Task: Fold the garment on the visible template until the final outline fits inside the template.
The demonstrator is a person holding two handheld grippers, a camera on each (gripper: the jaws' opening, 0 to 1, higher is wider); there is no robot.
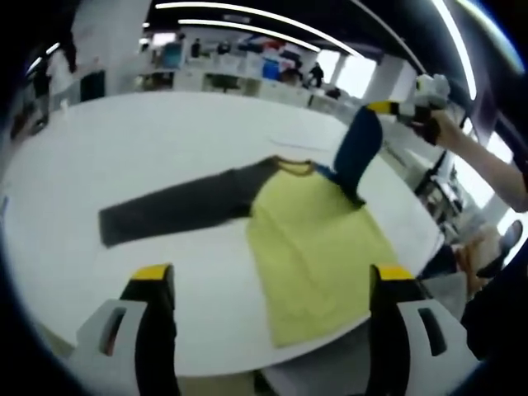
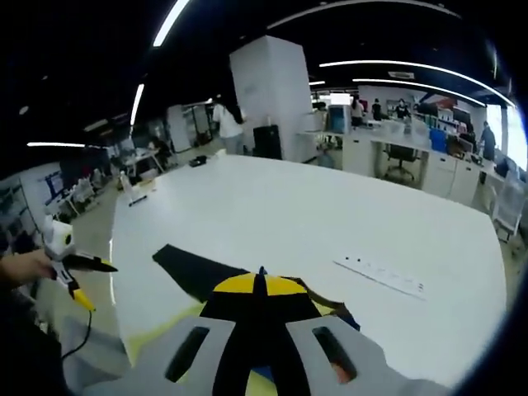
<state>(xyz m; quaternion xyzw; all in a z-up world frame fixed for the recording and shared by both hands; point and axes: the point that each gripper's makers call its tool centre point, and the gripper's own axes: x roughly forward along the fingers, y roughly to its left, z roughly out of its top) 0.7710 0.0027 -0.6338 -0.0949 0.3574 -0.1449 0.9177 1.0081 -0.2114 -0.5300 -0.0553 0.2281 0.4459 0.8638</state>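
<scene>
Fabric of the yellow-bodied garment lies flat on the white table, its blue sleeve lifted in the clenched right gripper, apparently for folding inward, while the left gripper hangs released.

Your left gripper hung with its jaws spread wide over the white table. The yellow shirt lay flat, its dark sleeve stretched out. Your right gripper held the other sleeve raised.
</scene>
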